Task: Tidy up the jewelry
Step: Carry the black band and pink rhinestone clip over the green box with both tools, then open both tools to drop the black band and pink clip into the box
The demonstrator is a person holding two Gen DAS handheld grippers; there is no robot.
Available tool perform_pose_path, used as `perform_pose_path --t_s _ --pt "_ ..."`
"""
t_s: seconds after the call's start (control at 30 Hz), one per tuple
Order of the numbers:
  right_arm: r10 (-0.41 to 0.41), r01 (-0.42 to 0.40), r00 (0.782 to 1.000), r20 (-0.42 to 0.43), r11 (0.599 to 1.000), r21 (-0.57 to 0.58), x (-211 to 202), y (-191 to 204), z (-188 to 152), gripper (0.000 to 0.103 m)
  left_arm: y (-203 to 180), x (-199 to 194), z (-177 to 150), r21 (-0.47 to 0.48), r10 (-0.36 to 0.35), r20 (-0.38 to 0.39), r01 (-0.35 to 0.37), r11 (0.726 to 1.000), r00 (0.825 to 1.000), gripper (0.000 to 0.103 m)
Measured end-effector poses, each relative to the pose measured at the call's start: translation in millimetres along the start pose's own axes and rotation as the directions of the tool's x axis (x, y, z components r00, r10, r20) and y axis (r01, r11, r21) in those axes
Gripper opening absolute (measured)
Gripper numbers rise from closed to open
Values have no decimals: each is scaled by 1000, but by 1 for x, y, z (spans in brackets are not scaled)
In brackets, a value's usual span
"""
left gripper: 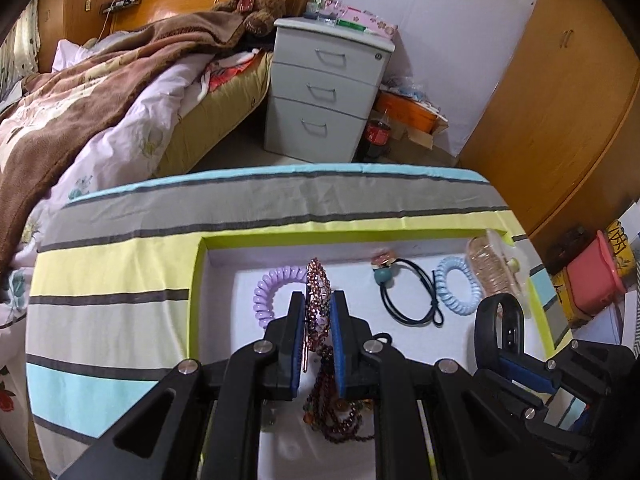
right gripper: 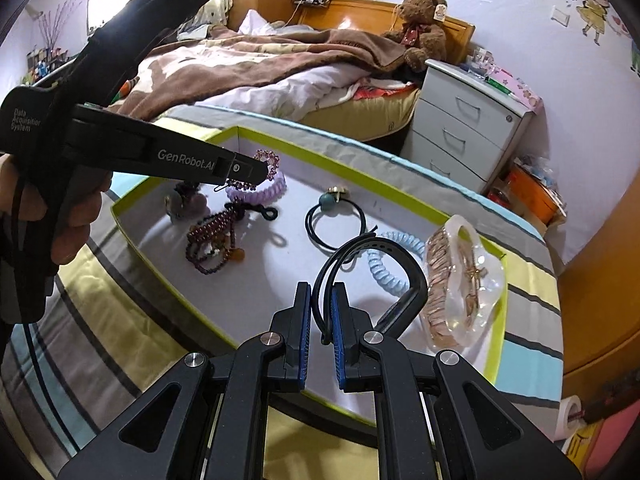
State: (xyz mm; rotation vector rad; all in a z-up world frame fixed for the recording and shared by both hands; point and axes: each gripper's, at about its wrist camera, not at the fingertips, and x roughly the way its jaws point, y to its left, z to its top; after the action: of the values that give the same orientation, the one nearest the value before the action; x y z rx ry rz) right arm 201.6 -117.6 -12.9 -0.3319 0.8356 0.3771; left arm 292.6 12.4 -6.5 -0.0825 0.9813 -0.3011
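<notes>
One shallow tray with a lime-green rim and white floor is seen on a striped cloth. Inside it, two spiral hair ties, one black elastic, one bead bracelet and one clear hair claw are counted, plus the two pieces that are held.

Going from left to right in the left wrist view: the purple spiral tie lies at about 10 o'clock from the left gripper. The jaws of this gripper are pressed on a beaded hair clip, which is made of small pink-red beads and stands upright between the blue pads. Below it, at 6 o'clock, the dark red bead bracelet is lying in a loose heap. At 2 o'clock the black elastic with a teal bead is laid flat, touching the light blue spiral tie. Next to that, the clear hair claw with pinkish teeth rests against the right rim.

At the far right, the right gripper is closed on a black wristband, a smooth dark strap bent into a loop over the tray floor.
</notes>
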Motion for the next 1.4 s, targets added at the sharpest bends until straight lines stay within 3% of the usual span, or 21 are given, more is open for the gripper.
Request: perform_pose_path --t_s 0.67,0.93,1.1,1.17,1.4 --pt "12 -12 1000 -20 1000 -10 9 2 0 13 1 9 -1 -8 15 -13 -15 1000 1000 15" --pt "13 -13 1000 -12 1000 1 6 3 -1 15 -1 5 -3 0 14 -10 -14 1000 1000 36" --pt "13 -13 1000 2 1000 21 2 1 -1 20 -3 0 -4 -1 14 -1 -14 1000 1000 40" --pt "16 -16 1000 9 999 28 -1 1 0 26 -3 -1 -4 -6 19 0 -19 1000 1000 43" --pt "35 -39 998 52 996 76 -17 0 0 27 -7 -16 -8 -12 33 21 -32 999 999 49"
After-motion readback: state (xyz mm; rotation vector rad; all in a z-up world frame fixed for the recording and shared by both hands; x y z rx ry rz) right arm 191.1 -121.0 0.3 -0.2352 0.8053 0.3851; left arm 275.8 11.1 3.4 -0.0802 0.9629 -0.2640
